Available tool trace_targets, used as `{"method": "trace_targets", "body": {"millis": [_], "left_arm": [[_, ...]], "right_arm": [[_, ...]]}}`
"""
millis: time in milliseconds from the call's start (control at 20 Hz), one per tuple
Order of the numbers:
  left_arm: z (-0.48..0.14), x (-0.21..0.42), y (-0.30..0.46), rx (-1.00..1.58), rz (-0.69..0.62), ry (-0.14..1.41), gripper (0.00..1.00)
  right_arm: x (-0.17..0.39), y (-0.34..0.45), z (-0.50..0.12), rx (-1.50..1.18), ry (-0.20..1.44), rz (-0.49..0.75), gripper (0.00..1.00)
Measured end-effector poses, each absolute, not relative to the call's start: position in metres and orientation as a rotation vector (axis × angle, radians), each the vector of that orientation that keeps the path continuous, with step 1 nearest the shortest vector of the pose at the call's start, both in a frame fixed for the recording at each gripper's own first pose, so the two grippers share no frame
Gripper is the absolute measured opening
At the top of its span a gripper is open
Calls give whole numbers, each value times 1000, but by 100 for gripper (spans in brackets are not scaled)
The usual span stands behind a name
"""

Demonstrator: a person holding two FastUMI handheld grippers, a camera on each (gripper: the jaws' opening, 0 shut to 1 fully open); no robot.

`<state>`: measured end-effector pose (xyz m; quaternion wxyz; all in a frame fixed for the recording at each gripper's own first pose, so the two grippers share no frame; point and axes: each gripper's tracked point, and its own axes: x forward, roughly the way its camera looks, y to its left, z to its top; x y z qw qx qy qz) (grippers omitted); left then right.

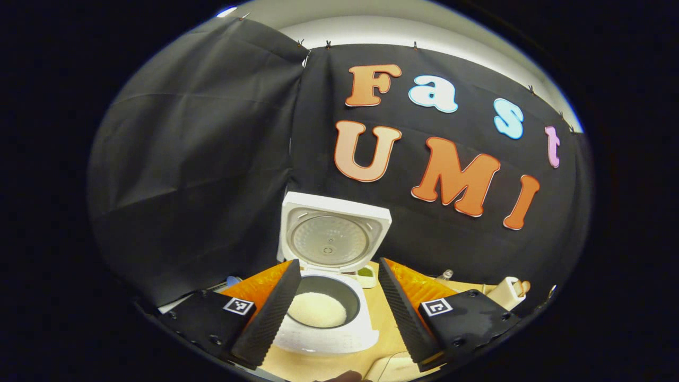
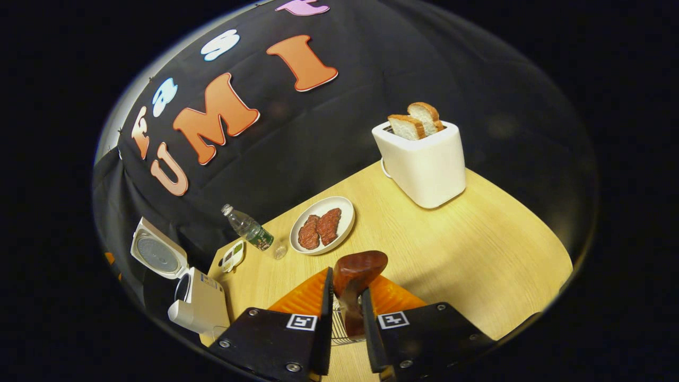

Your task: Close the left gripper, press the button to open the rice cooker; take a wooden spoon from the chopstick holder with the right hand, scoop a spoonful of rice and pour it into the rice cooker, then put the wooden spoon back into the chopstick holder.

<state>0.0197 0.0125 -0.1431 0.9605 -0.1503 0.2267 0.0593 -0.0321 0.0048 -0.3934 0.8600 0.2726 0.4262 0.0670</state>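
The white rice cooker (image 1: pixel 323 331) stands open, its lid (image 1: pixel 331 239) upright, with white rice (image 1: pixel 318 309) in the dark inner pot. My left gripper (image 1: pixel 339 265) hovers open just in front of it, one finger on each side of the pot. In the right gripper view the cooker (image 2: pixel 199 305) sits at the table's far left edge. My right gripper (image 2: pixel 347 289) is shut on the handle of a dark wooden spoon (image 2: pixel 359 268), whose bowl points up. Wire mesh of the chopstick holder (image 2: pixel 339 326) shows between the fingers under the spoon.
On the wooden table (image 2: pixel 456 249) stand a white toaster (image 2: pixel 424 162) holding two bread slices, a plate (image 2: pixel 345 209) with two pieces of meat, a lying water bottle (image 2: pixel 249 229) and a small white dish (image 2: pixel 233 255). A white object (image 1: pixel 392 367) lies below the left gripper.
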Motion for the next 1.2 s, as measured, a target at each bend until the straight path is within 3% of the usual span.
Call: {"method": "trace_targets", "body": {"millis": [150,300,350,400,650,900,1000,1200], "left_arm": [[-139,50,31,-341,99,499,100],[-136,89,53,-324,119,531,100],[-134,102,56,-313,117,544,95],[-133,115,62,-296,124,552,100],[-137,185,83,-250,130,598,99],[-178,235,82,-142,123,752,99],[-203,238,77,-85,120,859,99],[-202,243,86,45,141,904,100]], "right_arm": [[-32,-19,-372,554,854,89,55],[-37,-41,-338,499,788,48,70],[-39,-47,-326,474,764,37,76],[-42,-54,-313,446,742,26,77],[-63,-67,-254,348,659,-4,80],[-91,-74,-223,291,612,-40,81],[-99,-76,-217,263,606,-50,81],[-103,-74,-215,238,606,-47,81]]}}
